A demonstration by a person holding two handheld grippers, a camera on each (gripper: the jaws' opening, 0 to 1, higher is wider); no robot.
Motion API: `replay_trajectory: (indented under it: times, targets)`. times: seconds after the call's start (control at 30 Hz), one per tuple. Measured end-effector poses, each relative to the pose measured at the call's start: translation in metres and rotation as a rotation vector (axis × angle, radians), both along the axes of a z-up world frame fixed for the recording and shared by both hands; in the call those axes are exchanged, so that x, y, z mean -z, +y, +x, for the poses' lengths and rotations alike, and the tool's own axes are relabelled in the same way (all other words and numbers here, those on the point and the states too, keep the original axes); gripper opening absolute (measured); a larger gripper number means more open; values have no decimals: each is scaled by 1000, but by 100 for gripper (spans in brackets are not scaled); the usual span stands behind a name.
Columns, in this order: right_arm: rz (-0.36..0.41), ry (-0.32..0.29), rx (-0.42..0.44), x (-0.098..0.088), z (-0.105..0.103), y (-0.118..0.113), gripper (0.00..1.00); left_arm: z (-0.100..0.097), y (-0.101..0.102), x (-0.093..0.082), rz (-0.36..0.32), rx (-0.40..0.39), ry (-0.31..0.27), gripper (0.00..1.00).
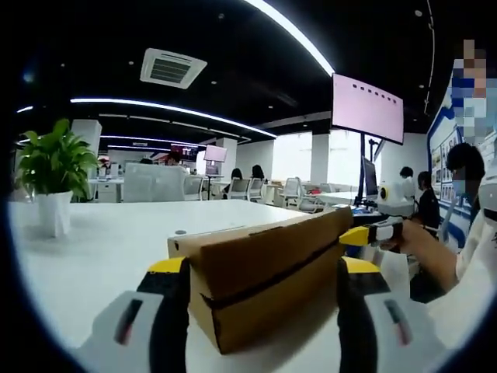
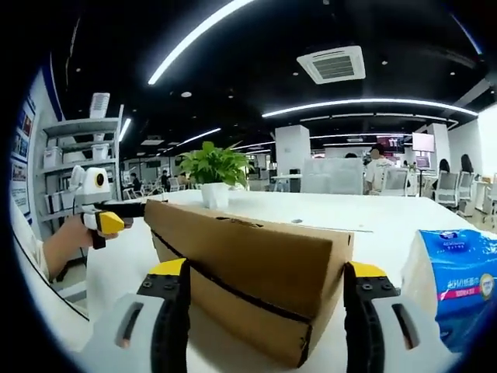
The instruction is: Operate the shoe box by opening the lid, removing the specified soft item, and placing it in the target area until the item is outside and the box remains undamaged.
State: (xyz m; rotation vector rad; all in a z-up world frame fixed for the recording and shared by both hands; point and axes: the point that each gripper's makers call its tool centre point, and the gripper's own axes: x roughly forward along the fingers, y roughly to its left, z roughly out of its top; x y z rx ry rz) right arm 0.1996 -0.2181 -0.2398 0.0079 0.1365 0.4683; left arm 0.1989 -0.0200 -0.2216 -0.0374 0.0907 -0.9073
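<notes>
Shoe box point(image 1: 264, 268) lies closed between both wide-open grippers, left gripper point(image 1: 264, 291) and right gripper point(image 2: 264, 291).

The right gripper point(image 2: 264, 311) has its jaws spread either side of the closed shoe box point(image 2: 248, 268), with a blue tissue pack point(image 2: 454, 284) beside its right jaw.

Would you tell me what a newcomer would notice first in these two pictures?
The closed brown shoe box on the white table draws the eye first, with the open left gripper and right gripper facing it from opposite ends. Next come the potted plant behind it and the blue tissue pack beside it.
</notes>
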Motion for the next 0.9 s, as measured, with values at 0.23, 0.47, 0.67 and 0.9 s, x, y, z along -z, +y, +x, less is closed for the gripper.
replay_trajectory:
  times: [0.23,0.47,0.67,0.9]
  targets:
    - [-37,-1,9,6,1,-1,83,2,-1,4,20,-9,3,79]
    - [-61,-3,9,11,1,-2,82,3,0,8,31,-11,13,78]
    - [-111,-9,23,13,1,-4,79,3,0,10,41,-12,7,78]
    - [-232,-27,36,19,0,-7,74,2,1,7,52,-8,-4,76]
